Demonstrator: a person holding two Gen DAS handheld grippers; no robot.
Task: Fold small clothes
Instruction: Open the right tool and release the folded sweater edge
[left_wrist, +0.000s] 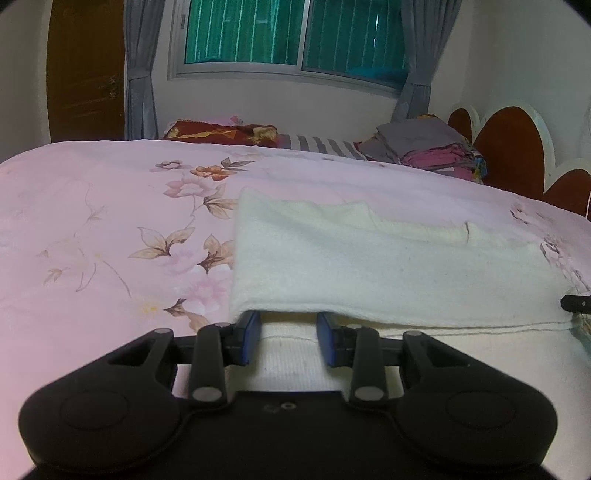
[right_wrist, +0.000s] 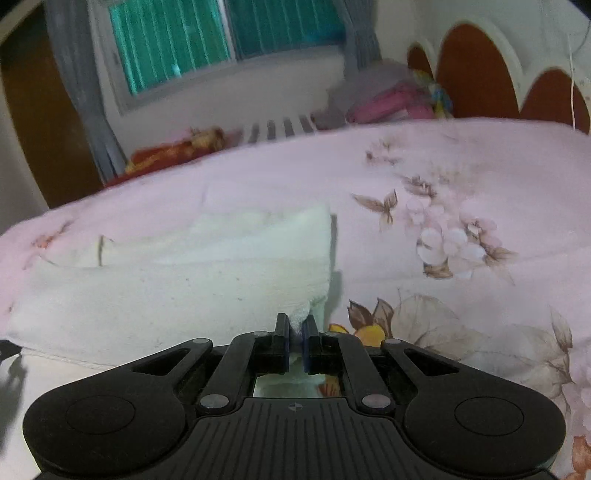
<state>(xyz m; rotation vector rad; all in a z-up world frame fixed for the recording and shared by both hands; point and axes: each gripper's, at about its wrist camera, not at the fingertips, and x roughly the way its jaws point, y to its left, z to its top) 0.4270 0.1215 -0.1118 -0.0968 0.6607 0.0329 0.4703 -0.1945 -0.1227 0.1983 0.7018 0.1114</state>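
A cream knitted garment (left_wrist: 369, 266) lies on the pink floral bedspread (left_wrist: 92, 221), its upper layer folded over a lower one. My left gripper (left_wrist: 288, 325) sits at the near left of the fold. Its blue pads (left_wrist: 252, 332) stand apart with their tips just under the folded edge, and only the flat lower layer shows between them. In the right wrist view the garment (right_wrist: 166, 288) fills the left half. My right gripper (right_wrist: 295, 332) is shut on its near right corner, which bunches between the pads. A dark tip of the right gripper (left_wrist: 576, 304) shows at the left wrist view's right edge.
A stack of folded grey and pink clothes (left_wrist: 424, 149) sits at the far side of the bed by the red headboard (left_wrist: 513, 147). A red patterned pillow (left_wrist: 221, 131) lies below the window. Bare bedspread extends to the garment's left (left_wrist: 92, 221) and right (right_wrist: 461, 240).
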